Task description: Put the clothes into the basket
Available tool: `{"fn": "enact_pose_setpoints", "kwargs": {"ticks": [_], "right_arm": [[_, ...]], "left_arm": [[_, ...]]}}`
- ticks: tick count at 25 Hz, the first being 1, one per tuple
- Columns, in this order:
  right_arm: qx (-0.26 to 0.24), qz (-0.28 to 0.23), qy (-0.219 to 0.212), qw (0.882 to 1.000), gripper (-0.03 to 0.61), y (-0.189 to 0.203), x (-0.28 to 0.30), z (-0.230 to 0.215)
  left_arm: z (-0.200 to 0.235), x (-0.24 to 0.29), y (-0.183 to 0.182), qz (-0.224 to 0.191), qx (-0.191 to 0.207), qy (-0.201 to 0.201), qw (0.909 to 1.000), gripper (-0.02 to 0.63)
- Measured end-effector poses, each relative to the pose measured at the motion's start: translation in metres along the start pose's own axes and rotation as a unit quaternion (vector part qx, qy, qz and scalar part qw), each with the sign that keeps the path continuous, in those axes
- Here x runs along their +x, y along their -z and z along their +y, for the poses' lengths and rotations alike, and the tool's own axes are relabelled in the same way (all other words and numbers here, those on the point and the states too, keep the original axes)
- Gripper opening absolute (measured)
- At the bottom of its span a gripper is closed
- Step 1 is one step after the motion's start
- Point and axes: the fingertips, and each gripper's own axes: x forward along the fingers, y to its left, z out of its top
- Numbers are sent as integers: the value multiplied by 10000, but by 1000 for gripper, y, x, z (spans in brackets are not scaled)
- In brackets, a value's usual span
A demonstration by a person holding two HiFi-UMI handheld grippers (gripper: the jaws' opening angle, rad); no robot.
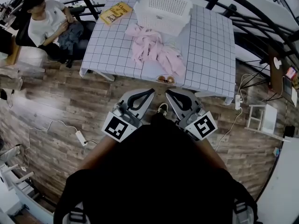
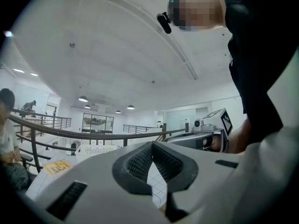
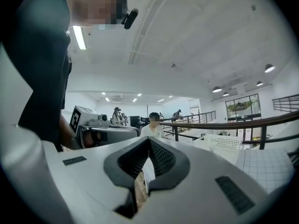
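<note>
Left gripper, right gripper: jaws pressed together, empty, just off near edge of white grid-cloth table. Crumpled pink clothes lay mid-table, touching white perforated plastic basket at far edge.

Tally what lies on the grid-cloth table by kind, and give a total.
White basket: 1
Pink clothes heap: 1
Yellow booklet: 1
Small brown object at the front edge, too small to identify: 1
Total: 4
</note>
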Motion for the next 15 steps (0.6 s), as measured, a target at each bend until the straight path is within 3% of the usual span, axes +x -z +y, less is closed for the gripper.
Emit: {"fn": "enact_pose_setpoints", "kwargs": {"ticks": [15], "right_arm": [[204, 121, -346, 9991, 15, 0, 5, -110]], "left_arm": [[30, 104, -4, 131, 31, -308, 9994, 0]]}}
